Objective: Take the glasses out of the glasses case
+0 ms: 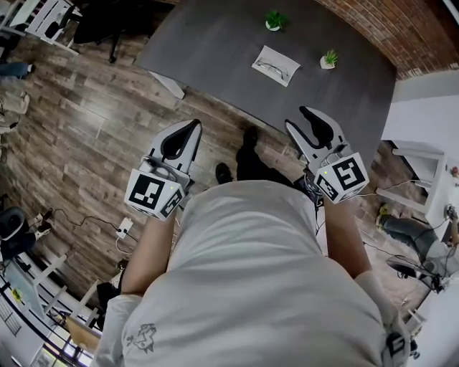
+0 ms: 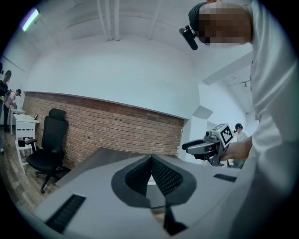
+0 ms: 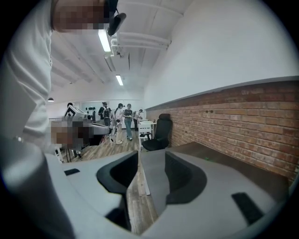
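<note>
In the head view a white glasses case [image 1: 275, 65] lies on the dark grey table [image 1: 215, 43], with a pair of thin-framed glasses [image 1: 271, 69] showing on it. Both grippers are held close to the person's body, well short of the table and apart from the case. My left gripper [image 1: 193, 123] is shut with nothing in it; its ribbed pads meet at the tip in the left gripper view [image 2: 151, 158]. My right gripper [image 1: 305, 110] is also shut and holds nothing, tips together in the right gripper view [image 3: 139, 153]. The left gripper view also shows the right gripper [image 2: 205, 147].
Two small potted plants [image 1: 273, 20] [image 1: 329, 59] stand on the table beyond the case. A brick wall [image 1: 387, 29] runs behind it. A black office chair [image 2: 46, 144] stands on the wooden floor [image 1: 79, 129], cables trail at the left [image 1: 107, 222], and people stand far back [image 3: 117, 119].
</note>
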Demonstrator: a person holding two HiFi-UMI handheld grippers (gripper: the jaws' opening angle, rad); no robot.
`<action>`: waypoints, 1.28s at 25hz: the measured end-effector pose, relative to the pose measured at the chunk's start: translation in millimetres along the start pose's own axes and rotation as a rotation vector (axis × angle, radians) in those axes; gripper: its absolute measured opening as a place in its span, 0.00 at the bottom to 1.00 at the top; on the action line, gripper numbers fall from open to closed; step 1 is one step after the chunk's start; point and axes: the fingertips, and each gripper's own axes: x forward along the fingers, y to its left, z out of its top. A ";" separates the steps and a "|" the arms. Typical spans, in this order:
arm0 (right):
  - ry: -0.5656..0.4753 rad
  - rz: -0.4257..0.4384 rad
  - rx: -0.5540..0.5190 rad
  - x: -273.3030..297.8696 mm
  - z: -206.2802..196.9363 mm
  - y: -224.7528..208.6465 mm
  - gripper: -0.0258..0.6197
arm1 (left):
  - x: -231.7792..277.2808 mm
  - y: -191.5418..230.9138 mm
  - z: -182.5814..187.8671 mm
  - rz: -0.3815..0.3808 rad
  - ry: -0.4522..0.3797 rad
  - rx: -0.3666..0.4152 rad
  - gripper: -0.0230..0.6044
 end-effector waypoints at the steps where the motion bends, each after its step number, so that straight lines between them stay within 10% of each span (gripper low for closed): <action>1: 0.000 0.005 -0.001 4.9 -0.2 -3.5 0.33 | 1.9 4.0 -0.9 0.007 0.003 -0.003 0.06; 32: 0.355 0.189 -0.028 174.5 -124.4 -159.4 0.30 | 168.9 90.8 -66.6 0.049 0.209 -0.072 0.05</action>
